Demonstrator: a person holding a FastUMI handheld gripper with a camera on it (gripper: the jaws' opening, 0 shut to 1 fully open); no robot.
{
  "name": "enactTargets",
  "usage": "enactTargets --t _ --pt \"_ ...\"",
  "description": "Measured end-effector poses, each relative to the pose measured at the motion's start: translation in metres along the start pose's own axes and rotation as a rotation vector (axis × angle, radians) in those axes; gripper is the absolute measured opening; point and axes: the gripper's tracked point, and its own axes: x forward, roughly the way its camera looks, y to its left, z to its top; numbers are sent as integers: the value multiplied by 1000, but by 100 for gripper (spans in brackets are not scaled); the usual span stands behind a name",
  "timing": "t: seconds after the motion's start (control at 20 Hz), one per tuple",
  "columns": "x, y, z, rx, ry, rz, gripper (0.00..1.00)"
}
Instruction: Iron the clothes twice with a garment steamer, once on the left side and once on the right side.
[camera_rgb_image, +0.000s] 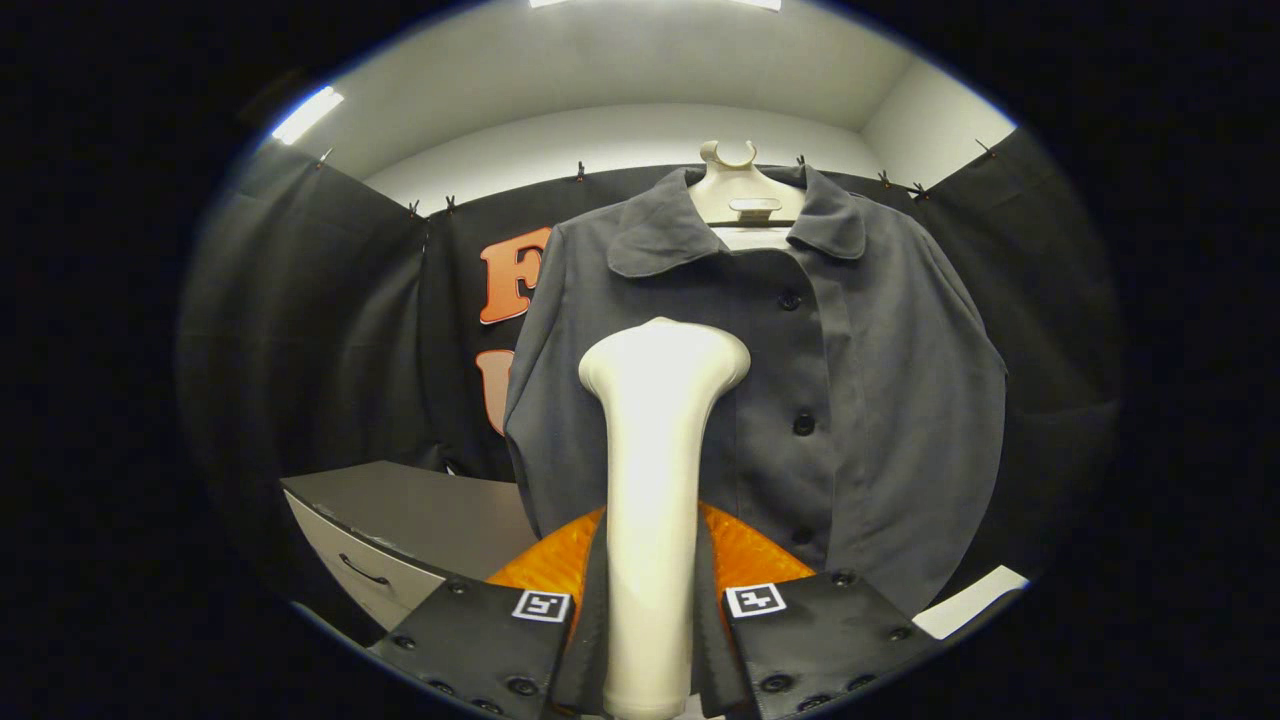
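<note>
A dark grey buttoned jacket (860, 400) hangs on a pale hanger form (740, 190) in front of the black booth wall. My gripper (652, 600) is shut on the handle of a cream garment steamer (655, 440), which stands upright between the fingers. The steamer's wide head (665, 360) sits in front of the jacket's left half, about chest height, left of the button row. I cannot tell whether the head touches the fabric.
A grey cabinet with a drawer handle (400, 540) stands low to the left of the jacket. An orange quilted thing (740, 555) lies just beyond the fingers under the jacket's hem. A white edge (970, 600) shows low on the right.
</note>
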Motion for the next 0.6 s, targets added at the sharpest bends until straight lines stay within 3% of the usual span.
enactTargets --t 0.6 --pt "-13 -3 -49 -4 80 -21 42"
